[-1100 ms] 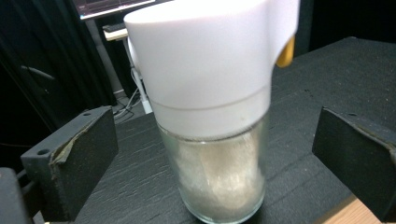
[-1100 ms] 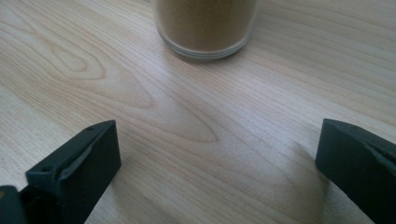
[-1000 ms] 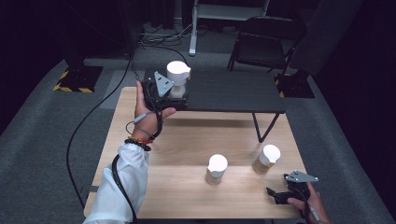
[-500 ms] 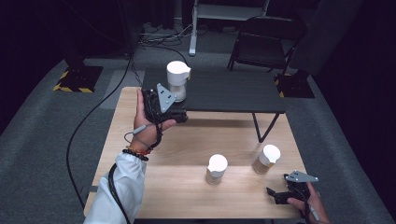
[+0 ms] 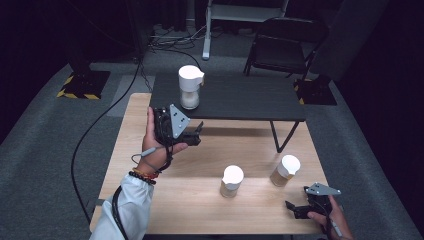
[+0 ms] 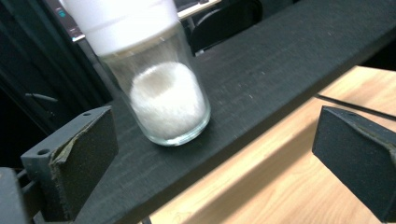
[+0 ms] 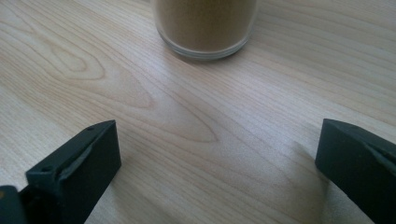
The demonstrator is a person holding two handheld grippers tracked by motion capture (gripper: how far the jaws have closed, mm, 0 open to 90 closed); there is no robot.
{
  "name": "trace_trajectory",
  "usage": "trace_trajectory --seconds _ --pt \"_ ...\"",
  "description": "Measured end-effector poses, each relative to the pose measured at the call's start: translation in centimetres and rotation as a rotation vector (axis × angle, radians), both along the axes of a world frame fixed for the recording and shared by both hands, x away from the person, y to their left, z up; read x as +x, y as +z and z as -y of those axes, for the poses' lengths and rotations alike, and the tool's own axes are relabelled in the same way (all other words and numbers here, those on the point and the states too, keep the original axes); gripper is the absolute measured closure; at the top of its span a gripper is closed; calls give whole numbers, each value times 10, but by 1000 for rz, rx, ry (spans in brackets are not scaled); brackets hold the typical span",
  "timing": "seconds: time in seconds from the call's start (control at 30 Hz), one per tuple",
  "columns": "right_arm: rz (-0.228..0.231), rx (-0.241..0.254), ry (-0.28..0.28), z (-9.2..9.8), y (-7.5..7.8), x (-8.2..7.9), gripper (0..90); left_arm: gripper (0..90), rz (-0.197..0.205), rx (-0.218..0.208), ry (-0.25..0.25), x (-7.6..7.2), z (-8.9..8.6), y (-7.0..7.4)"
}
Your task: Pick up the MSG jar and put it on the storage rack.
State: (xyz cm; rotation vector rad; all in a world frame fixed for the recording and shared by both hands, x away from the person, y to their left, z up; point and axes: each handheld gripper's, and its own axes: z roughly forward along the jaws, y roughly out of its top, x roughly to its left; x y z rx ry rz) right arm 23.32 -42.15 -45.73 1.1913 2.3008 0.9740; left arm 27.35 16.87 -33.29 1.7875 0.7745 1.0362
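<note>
Dark grey carpet surrounds a pale wooden table [image 5: 200,200], and a lower black tabletop [image 5: 240,97] overlaps its far edge at twelve o'clock. On that black surface stands a clear glass jar with a white lid, part-filled with white powder [image 5: 189,87]; in the left gripper view the same jar [image 6: 161,93] sits upright just ahead of the jaws, offset toward ten o'clock of the gap, touching neither jaw.

The left gripper [image 5: 196,134] is held above the wooden table, at about ten o'clock from the table's middle and near the black tabletop's front edge, with the jar at twelve o'clock from it. Its jaws stand spread wide with nothing between them.

The right gripper [image 5: 295,210] rests low at five o'clock on the wooden table, jaws also spread wide and empty. In the right gripper view a glass jar of brown powder [image 7: 205,28] stands on the wood at twelve o'clock, well ahead of the jaws.

Two white-lidded glass jars of brownish powder stand apart on the wood: one [image 5: 232,181] near the middle, another [image 5: 285,170] at three o'clock of it.
</note>
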Motion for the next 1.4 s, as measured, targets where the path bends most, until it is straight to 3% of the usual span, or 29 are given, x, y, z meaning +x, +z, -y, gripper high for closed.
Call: trace_trajectory --seconds 0.33,0.93,1.4 --pt "-1 0 -1 0 0 0 0 2 -19 66 -17 -12 2 -20" --pt "0 0 -2 0 0 0 0 2 -91 136 -16 -22 -3 -46" --pt "1 0 -3 0 0 -1 0 2 -163 214 -33 -27 1 -66"
